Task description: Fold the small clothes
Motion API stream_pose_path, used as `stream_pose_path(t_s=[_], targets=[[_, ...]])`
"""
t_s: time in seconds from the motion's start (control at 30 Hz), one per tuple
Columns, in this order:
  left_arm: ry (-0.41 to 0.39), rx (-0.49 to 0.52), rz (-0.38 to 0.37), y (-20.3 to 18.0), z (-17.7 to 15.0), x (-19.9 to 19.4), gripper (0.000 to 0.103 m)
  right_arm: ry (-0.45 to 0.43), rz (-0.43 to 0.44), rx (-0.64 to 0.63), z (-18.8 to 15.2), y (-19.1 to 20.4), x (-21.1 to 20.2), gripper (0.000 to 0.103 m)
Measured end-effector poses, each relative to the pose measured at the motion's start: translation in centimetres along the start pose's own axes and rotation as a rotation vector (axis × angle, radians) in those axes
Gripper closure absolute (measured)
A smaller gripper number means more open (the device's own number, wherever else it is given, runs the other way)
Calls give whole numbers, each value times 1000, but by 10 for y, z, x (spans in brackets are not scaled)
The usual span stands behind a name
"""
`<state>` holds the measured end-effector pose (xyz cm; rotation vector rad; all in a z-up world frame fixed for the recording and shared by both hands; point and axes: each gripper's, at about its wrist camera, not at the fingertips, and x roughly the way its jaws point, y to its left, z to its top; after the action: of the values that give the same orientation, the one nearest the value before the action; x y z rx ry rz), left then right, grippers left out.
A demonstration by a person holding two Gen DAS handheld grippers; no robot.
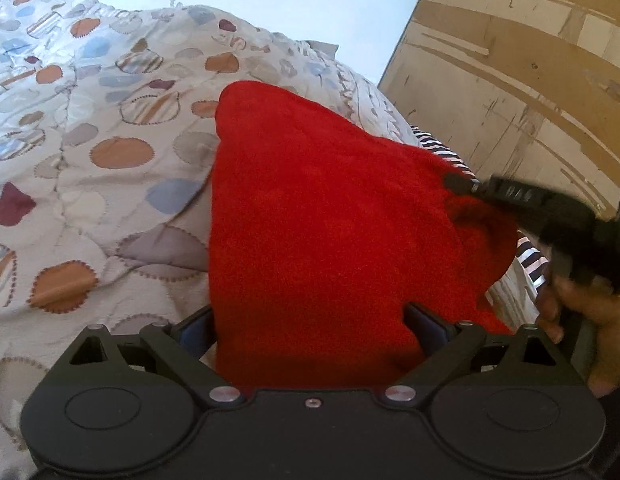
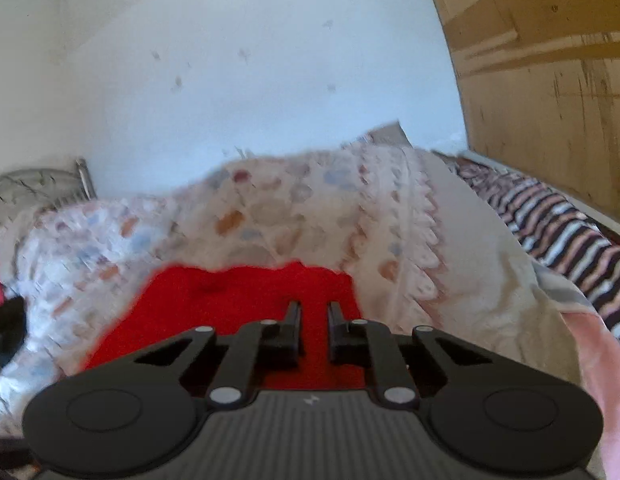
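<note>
You are gathering the red cloth [image 1: 330, 220] on the patterned quilt [image 1: 89, 160] for a fold. Your left gripper [image 1: 310, 320] is standing wide with cloth bunched between its jaws, while your right gripper [image 2: 314, 316] is pinching the cloth's far edge. Next, I judge, you need the left clamped before lifting.

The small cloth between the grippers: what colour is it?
Plain bright red cloth, no pattern visible; clearest in the left wrist view.
</note>
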<state>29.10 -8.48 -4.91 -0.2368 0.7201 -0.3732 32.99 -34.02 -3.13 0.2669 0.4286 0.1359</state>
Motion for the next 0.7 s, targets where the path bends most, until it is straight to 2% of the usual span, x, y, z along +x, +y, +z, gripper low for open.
stream_pose_path(t_s=[0.1, 0.3, 0.47, 0.57, 0.7], targets=[[4, -26, -9, 4, 2, 1, 5, -1, 32, 27, 3, -6, 5, 89], [16, -38, 6, -2, 9, 12, 2, -61, 2, -78, 22, 12, 5, 94], [33, -68, -11, -1, 7, 23, 1, 25, -44, -47, 5, -1, 23, 94], [43, -98, -40, 5, 7, 22, 1, 16, -22, -1, 0, -11, 18, 93], [30, -150, -73, 13, 11, 12, 2, 12, -17, -30, 4, -9, 16, 92]])
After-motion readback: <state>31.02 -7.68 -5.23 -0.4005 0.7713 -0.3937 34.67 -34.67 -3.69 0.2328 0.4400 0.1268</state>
